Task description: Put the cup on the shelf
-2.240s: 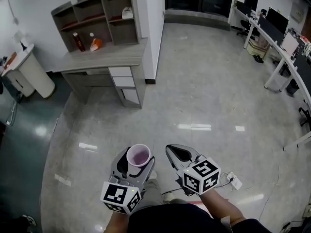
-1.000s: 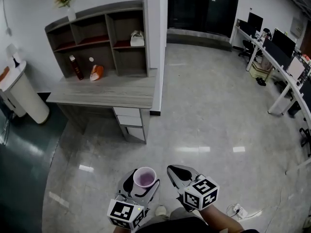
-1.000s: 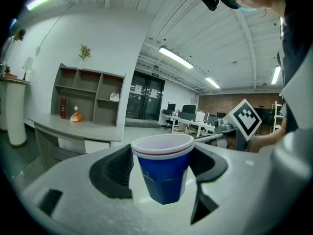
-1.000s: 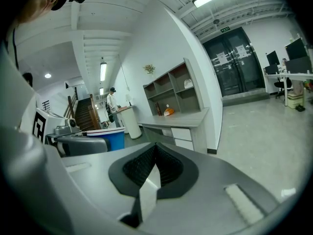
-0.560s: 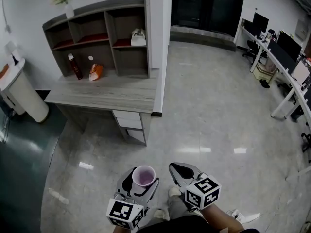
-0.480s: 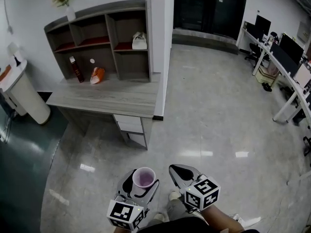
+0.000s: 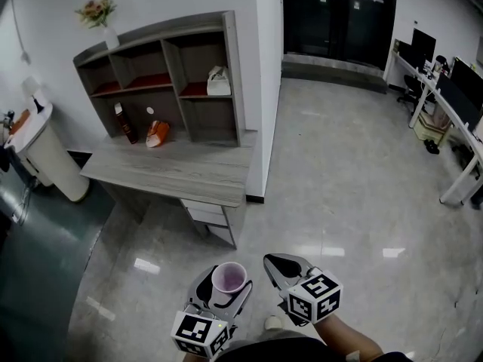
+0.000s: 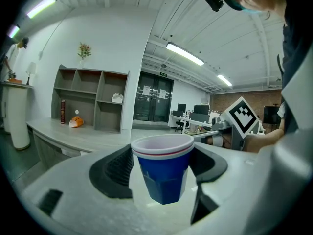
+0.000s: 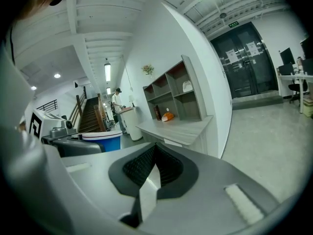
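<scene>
A blue cup (image 7: 229,279) with a white rim and a pale pink inside stands upright in my left gripper (image 7: 223,283), low in the head view. In the left gripper view the cup (image 8: 164,177) sits between the dark pads, and the gripper (image 8: 161,164) is shut on it. My right gripper (image 7: 276,263) is just right of it, jaws closed and holding nothing; its pads (image 9: 146,166) meet. The grey shelf unit (image 7: 162,81) stands on a grey desk (image 7: 177,173) ahead and to the left, well away from both grippers.
A dark bottle (image 7: 124,122) and an orange object (image 7: 158,133) stand on the desk under the shelf. A white bag (image 7: 219,81) is in one compartment, a flower vase (image 7: 101,17) on top. A white pillar (image 7: 266,89) adjoins the desk, a white bin (image 7: 47,157) stands left, office desks (image 7: 453,96) far right.
The view has shifted: the desk and shelf now sit further right and a little nearer. Both grippers keep the same pose, the cup still in the left one.
</scene>
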Demonstrator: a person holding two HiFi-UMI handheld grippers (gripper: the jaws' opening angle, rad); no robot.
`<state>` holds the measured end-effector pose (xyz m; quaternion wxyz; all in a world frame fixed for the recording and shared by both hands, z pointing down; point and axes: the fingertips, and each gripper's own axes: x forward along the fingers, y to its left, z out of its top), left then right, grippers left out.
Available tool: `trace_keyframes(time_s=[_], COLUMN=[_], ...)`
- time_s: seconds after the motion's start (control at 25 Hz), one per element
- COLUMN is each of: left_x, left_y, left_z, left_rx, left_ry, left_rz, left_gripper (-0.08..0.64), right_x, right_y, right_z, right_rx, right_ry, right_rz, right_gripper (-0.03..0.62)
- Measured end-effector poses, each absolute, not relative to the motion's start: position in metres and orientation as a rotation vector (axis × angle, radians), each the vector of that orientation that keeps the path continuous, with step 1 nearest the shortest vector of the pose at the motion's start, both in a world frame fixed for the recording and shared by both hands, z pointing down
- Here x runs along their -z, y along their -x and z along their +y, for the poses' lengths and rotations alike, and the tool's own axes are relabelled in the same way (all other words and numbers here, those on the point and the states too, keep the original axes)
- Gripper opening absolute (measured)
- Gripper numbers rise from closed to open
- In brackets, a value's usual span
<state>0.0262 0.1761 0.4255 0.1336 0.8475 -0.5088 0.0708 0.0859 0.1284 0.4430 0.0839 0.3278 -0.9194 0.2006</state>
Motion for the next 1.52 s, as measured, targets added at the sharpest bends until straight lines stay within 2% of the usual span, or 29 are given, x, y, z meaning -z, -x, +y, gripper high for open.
trace_keyframes(time_s=[0.52,1.08,1.52], left_x=[-0.431,-0.42,-0.407], left_y=[-0.044,0.002,0.058], left_z=[0.11,0.019,-0.07], left_rx=[-0.19,-0.19,-0.186], left_ry=[-2.397,-2.414,-2.459], left_rz=[-1.534,-1.586,-1.536], left_gripper=[0.337,0.337,0.337], right_x=[-0.446,-0.446,-0.428], right_y=[-0.1,-0.064,0.0], right_z=[0.063,-0.016,-0.102], right_rx=[-0.605,-0.571,-0.546], right_ry=[-0.889,-0.883,-0.913], right_rz=[-2.762,-2.75,-2.756], right_gripper=[-0.003,-0.003,-0.003])
